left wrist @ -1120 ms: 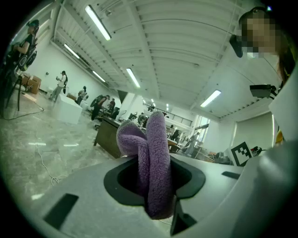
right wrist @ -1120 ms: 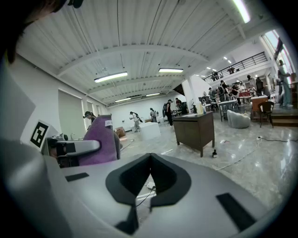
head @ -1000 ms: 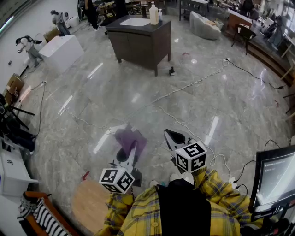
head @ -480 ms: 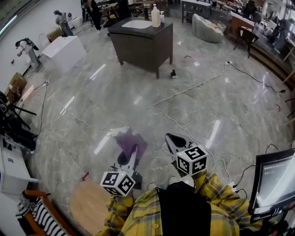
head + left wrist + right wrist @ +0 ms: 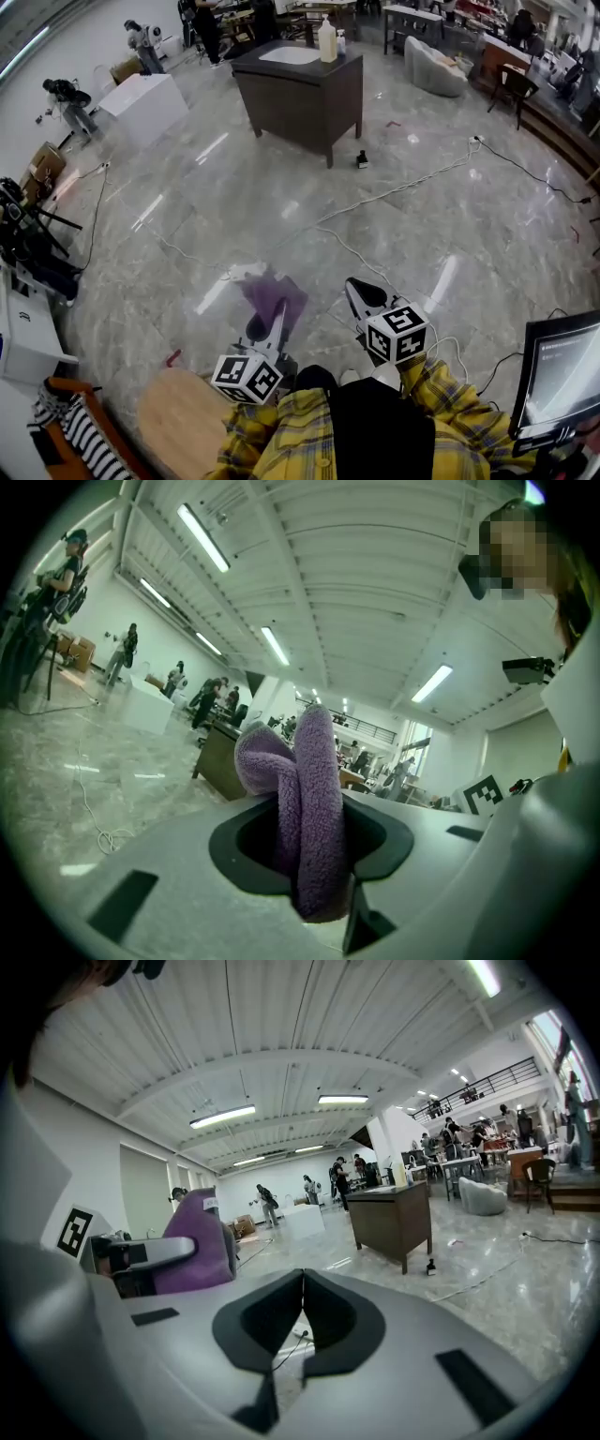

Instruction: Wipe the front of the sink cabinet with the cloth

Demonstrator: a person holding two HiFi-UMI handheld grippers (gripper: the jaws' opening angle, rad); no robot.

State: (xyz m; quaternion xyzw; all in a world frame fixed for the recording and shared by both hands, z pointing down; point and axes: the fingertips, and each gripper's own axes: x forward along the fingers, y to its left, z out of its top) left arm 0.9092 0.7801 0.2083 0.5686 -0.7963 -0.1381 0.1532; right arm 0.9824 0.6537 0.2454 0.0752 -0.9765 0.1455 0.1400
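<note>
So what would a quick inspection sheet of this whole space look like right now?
Surface: glossy grey stone floor, bare between the person and the cabinet.
Job's things: purple cloth in the left gripper; dark sink cabinet far across the floor, bottle on top.
Clutter: small dark object by the cabinet; white box; round wooden seat.
Grippers: left gripper shut on the cloth; right gripper shut, empty.
Cables: white cable running across the floor.
Surroundings: monitor at right; people in the distance.
</note>
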